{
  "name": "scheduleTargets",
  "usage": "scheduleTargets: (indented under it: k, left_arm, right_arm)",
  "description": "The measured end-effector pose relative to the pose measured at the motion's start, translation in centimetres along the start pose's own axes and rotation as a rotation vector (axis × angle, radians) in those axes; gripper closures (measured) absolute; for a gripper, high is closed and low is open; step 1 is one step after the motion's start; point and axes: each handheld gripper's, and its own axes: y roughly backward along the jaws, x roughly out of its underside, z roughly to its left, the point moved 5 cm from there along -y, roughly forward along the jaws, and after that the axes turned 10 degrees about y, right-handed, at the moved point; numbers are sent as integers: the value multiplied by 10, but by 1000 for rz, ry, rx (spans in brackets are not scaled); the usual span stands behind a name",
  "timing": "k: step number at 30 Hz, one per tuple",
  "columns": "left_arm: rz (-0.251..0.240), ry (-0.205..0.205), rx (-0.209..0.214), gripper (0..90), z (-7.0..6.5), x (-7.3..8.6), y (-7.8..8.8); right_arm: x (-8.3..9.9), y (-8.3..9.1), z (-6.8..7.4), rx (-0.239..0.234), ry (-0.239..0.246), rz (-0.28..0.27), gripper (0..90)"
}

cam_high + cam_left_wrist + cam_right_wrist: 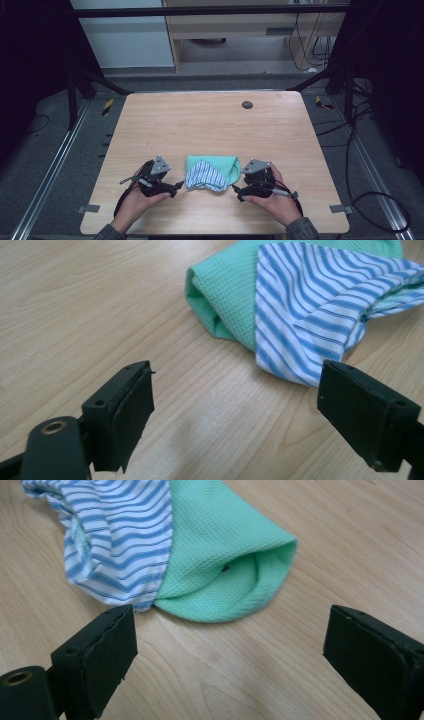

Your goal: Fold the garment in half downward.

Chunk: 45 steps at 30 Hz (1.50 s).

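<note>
The folded cloth, mint-green waffle weave on one side and white with blue stripes on the other, lay on the pale wooden counter between the two tools, close to the person's edge. The left hand-held gripper sat just to the cloth's left, its tips pointing toward the striped part and a little short of it. In the left gripper view its two black jaws stood spread wide with bare wood between them; the striped corner lay just ahead of the right-hand jaw, apart from the pad, and the green fold lay farther ahead. The right hand-held gripper sat just to the cloth's right, tips aimed at the green edge. In the right gripper view its jaws were likewise spread wide with nothing pinched; the rounded green fold lay just ahead of the gap, and the striped layer reached close to the left-hand jaw without touching it. Well beyond both hand-held grippers, a small dark round disc sat near the counter's far edge.
</note>
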Motion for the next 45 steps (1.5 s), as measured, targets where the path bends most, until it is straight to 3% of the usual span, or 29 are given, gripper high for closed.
scheduleTargets:
  k: [12, 20, 31, 35, 40, 45]
  left_arm:
    - [27, 20, -22, 96, 14, 4, 4]
    - [58, 47, -37, 57, 27, 12, 5]
    - [75, 104, -92, 53, 54, 17, 7]
    - [80, 142, -118, 53, 72, 20, 4]
    - [83, 161, -131, 53, 81, 21, 1]
    - [73, 187, -152, 53, 93, 19, -6]
  right_arm:
    - [13, 6, -14, 19, -26, 23, 53]
    - [23, 8, -28, 44, -78, 27, 54]
    - [40, 6, -54, 89, -206, 34, 56]
    - [46, 3, -65, 106, -243, 29, 57]
    - [51, -2, -75, 116, -320, 23, 61]
    - [51, -11, -86, 151, -344, 20, 64]
